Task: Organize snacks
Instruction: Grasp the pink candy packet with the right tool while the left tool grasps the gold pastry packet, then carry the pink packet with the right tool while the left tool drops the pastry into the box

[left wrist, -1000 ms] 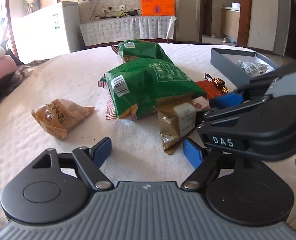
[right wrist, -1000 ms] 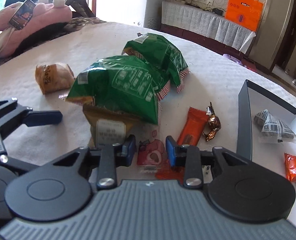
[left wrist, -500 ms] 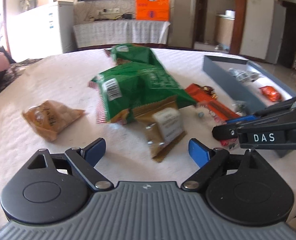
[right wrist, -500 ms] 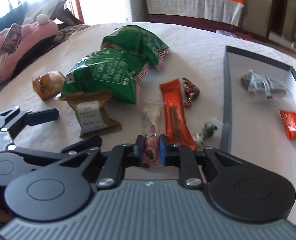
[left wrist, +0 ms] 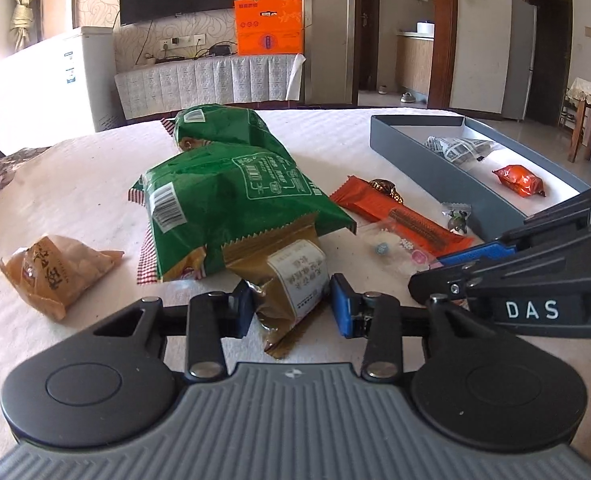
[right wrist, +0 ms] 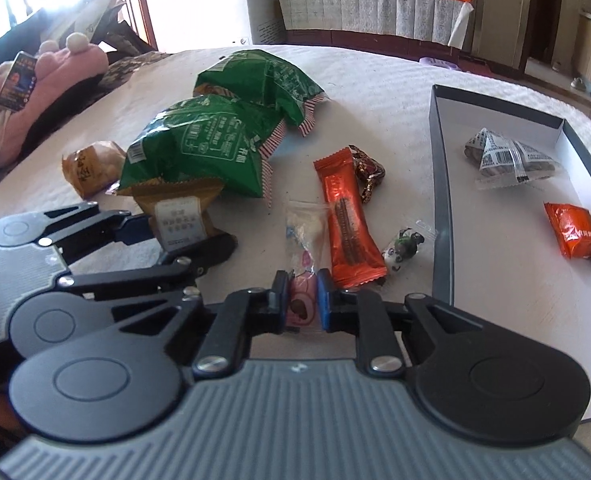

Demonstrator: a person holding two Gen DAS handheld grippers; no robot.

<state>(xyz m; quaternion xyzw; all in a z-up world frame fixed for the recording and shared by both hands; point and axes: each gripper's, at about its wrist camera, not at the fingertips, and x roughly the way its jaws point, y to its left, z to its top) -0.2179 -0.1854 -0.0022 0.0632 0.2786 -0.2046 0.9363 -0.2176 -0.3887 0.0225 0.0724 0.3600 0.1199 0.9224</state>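
My left gripper (left wrist: 291, 309) has its blue pads on either side of the brown-gold snack packet (left wrist: 285, 280), touching its crinkled sides; the packet lies on the tabletop (left wrist: 87, 184) with its far end tucked under the nearer green bag (left wrist: 231, 204). My right gripper (right wrist: 302, 305) pinches the near end of a clear pink-printed candy sachet (right wrist: 304, 248), pads pressed against it. Just right of that sachet lies the long orange bar (right wrist: 349, 220), with a dark foil candy (right wrist: 369, 172) beyond it and a small clear-wrapped sweet (right wrist: 403, 245) beside the grey tray (right wrist: 441, 208). Inside the tray, right of my right gripper, sit a barcode-printed pouch (right wrist: 507, 158) and an orange packet (right wrist: 575, 234). Far left of my left gripper rests a tan pouch (left wrist: 57, 268).
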